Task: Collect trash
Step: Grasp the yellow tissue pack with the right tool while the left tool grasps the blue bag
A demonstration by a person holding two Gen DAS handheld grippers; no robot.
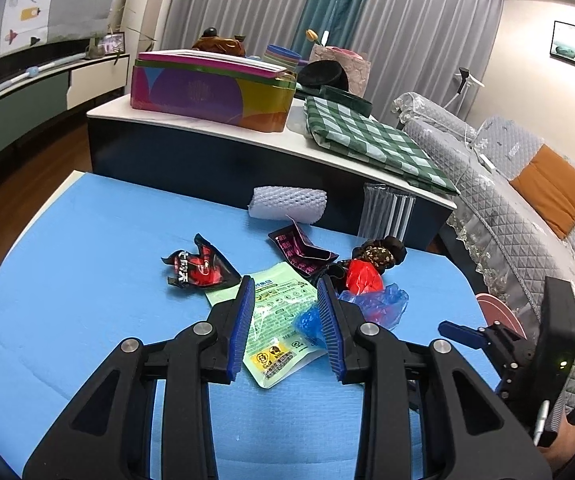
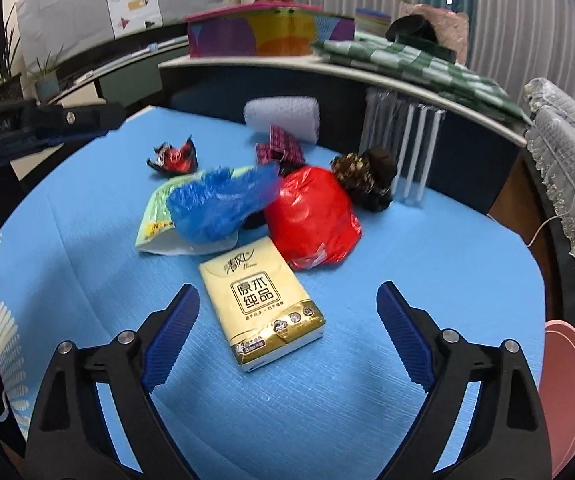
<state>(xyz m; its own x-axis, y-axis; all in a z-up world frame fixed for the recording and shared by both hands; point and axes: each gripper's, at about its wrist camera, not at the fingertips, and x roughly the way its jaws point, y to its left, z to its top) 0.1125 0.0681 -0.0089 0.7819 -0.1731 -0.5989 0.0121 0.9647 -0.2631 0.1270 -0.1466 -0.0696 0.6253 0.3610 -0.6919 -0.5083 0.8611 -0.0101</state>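
Observation:
Trash lies piled on the blue table mat (image 2: 407, 260): a red-black wrapper (image 2: 175, 156), a maroon wrapper (image 2: 279, 148), a green pouch (image 1: 275, 320), a blue plastic bag (image 2: 219, 200) and a red plastic bag (image 2: 311, 216). A yellow tissue pack (image 2: 263, 304) lies nearest. My right gripper (image 2: 287, 290) stands wide open above that pack, with the pads clear of it. Over the green pouch hovers my left gripper (image 1: 285, 280), its jaws partly apart and nothing pressed between the pads. The blue bag's edge shows beside its right pad.
A white foam net (image 2: 283, 118), a clear straw packet (image 2: 407, 148) and a dark patterned bundle (image 2: 367, 176) sit at the mat's far side. Behind rises a higher table with a colourful box (image 1: 211, 92) and checked cloth (image 1: 367, 140). A grey-covered sofa (image 1: 527, 200) stands at right.

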